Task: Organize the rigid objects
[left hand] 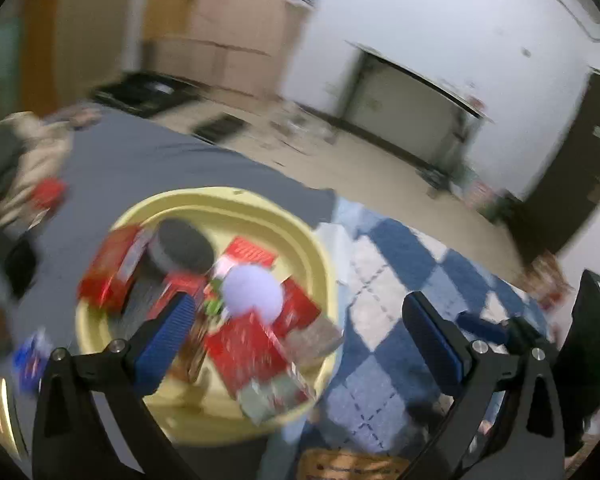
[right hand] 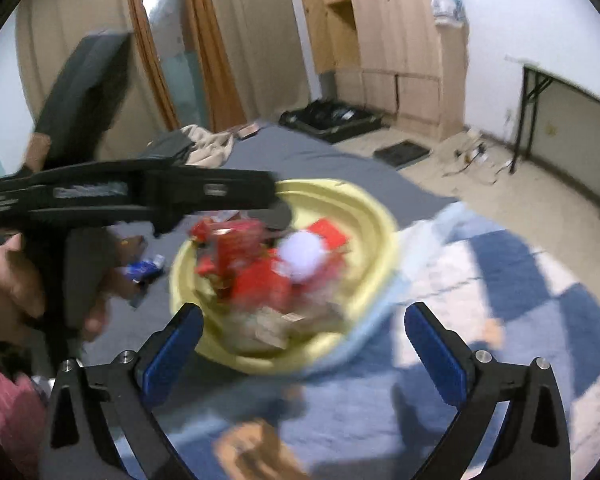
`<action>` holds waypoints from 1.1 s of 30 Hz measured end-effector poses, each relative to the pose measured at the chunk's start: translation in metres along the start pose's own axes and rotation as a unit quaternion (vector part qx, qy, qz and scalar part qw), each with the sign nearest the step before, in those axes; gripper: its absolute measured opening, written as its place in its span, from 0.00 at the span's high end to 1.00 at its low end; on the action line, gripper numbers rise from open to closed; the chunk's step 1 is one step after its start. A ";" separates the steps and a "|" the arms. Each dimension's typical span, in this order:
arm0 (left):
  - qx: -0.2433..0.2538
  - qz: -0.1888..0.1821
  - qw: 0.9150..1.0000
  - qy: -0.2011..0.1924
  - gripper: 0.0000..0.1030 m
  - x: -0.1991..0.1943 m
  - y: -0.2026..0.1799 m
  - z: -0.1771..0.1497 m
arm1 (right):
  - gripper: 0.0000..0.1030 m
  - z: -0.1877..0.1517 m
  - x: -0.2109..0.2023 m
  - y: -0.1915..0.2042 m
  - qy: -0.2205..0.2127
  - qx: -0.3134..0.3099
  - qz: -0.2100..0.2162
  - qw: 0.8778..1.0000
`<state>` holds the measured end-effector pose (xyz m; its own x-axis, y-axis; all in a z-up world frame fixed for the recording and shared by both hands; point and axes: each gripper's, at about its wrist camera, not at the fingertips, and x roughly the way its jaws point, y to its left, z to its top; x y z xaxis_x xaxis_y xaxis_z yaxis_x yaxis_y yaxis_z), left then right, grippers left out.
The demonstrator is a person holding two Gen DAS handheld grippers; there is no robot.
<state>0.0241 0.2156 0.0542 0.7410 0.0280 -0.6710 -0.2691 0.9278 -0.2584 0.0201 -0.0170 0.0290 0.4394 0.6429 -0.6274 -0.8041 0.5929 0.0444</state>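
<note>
A yellow basin (left hand: 220, 196) on the bed holds several red boxes (left hand: 108, 268), a black round tin (left hand: 184, 246) and a pale lilac ball (left hand: 252, 290). My left gripper (left hand: 300, 308) hangs open just over the basin's near side with nothing between its blue pads. In the right wrist view the same basin (right hand: 340, 192), ball (right hand: 306, 254) and red boxes (right hand: 236, 248) lie ahead, blurred. My right gripper (right hand: 304, 314) is open and empty in front of the basin's near rim. A hand (right hand: 8, 280) holds the left tool's black housing (right hand: 140, 196) over the basin's left edge.
The basin sits where a grey sheet (left hand: 140, 168) meets a blue-and-white checked blanket (left hand: 400, 280). A blue packet (left hand: 32, 356) and beige clothes (left hand: 40, 152) lie to the left. A brown item (right hand: 256, 452) lies near me. A folding table (right hand: 572, 92) and a wardrobe (right hand: 400, 40) stand beyond.
</note>
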 end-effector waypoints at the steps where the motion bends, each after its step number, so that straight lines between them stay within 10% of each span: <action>1: -0.007 0.017 1.000 -0.007 0.00 -0.005 -0.006 -0.013 | 0.00 -0.007 -0.002 -0.007 0.002 -0.006 -0.011 1.000; 11: -0.031 0.140 0.989 0.028 0.00 0.009 -0.046 -0.131 | 0.00 -0.061 0.025 -0.065 0.054 -0.023 -0.038 0.998; 33: -0.125 0.260 0.957 0.021 0.00 0.093 -0.013 -0.135 | 0.00 -0.037 0.143 -0.075 0.106 -0.144 -0.033 0.983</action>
<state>0.0131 0.1557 -0.0989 0.4423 0.4415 -0.7807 -0.7378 0.6740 -0.0369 0.1285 0.0123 -0.0924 0.4247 0.4743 -0.7712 -0.8706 0.4475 -0.2043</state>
